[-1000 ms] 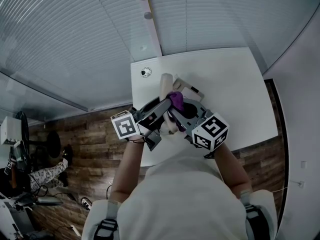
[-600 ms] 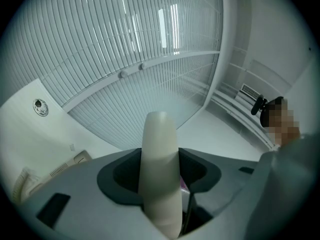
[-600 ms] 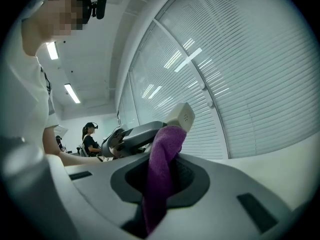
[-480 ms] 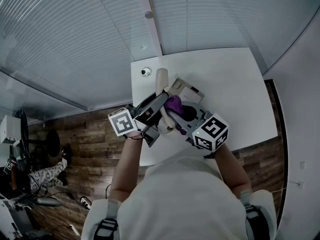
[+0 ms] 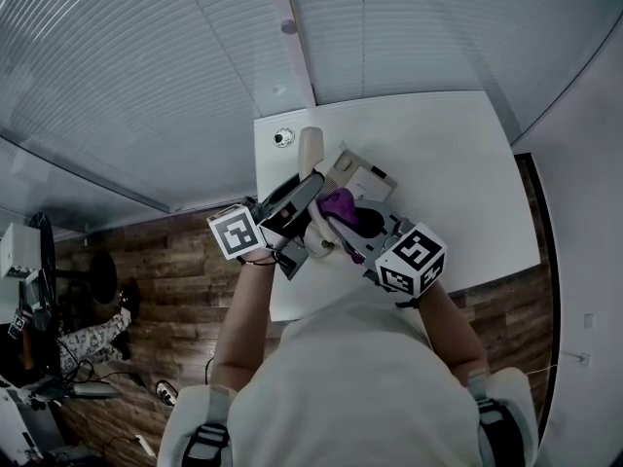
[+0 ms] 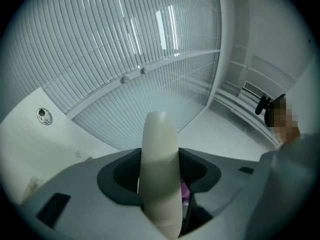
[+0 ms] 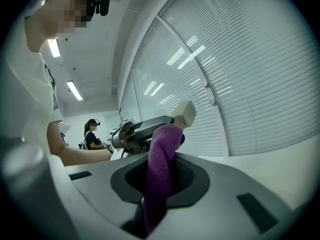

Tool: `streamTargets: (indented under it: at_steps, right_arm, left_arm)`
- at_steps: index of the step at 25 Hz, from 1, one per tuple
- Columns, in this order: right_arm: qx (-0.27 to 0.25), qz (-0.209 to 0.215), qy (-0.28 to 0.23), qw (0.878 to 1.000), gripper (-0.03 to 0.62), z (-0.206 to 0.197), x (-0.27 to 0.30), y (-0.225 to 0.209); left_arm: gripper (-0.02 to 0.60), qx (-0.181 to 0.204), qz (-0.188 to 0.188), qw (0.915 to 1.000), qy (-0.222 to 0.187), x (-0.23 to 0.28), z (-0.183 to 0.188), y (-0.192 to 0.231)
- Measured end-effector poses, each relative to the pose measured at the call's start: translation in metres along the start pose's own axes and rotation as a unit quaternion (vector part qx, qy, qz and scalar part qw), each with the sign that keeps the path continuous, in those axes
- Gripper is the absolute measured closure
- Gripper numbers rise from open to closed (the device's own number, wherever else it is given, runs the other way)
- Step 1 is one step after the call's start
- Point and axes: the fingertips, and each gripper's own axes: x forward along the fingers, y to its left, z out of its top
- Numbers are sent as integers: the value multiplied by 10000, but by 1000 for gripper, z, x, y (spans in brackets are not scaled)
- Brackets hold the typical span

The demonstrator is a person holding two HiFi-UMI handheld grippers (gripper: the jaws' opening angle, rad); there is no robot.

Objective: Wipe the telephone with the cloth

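Two tongs [image 5: 307,191] [image 5: 343,224]: handset [image 6: 159,174] left (cloth [image 7: 162,169] right)

— Free passage?
— To the right, the table [image 5: 467,183] past the telephone base [image 5: 365,175] is bare.
— Obstructions?
— The base, just far of my right gripper [image 7: 162,179]; the raised handset [image 5: 311,151] on its left; window blinds [image 5: 409,37] behind.
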Motion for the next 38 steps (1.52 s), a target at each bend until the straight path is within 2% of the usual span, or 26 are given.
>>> streamTargets:
  at_steps: [3,9,12,15,29,32,38]
  right_arm:
    - [74,-52,-22,10000,534,-2,-3,0]
    - [155,-133,3,9998,534,-8,-10,-3]
    - [206,-155,56,9997,534,-13,-9,-8]
    - [234,-163,120,9995,534,-20,-13,-5]
    - [246,-195,428,9986,534,-41,-10,-5]
    - [250,-259,489,9982,534,-44,-9,-10]
    - [301,-597,470,9967,534,-45,-21,-25]
  left_arm:
    - [350,122,59,9999,44,-1,1,3]
    - [350,72,115,9999,-7,1,3,3]
    - [350,-123,125,9998,-94,4,8,9]
    - [350,2,173,9998,-135,2,12,8]
    - [350,-154,426,9985,-311,2,25,27]
    - [350,-153,541,9980,-280,2,26,35]
    - [350,134,913,9957,-9,0,20,53]
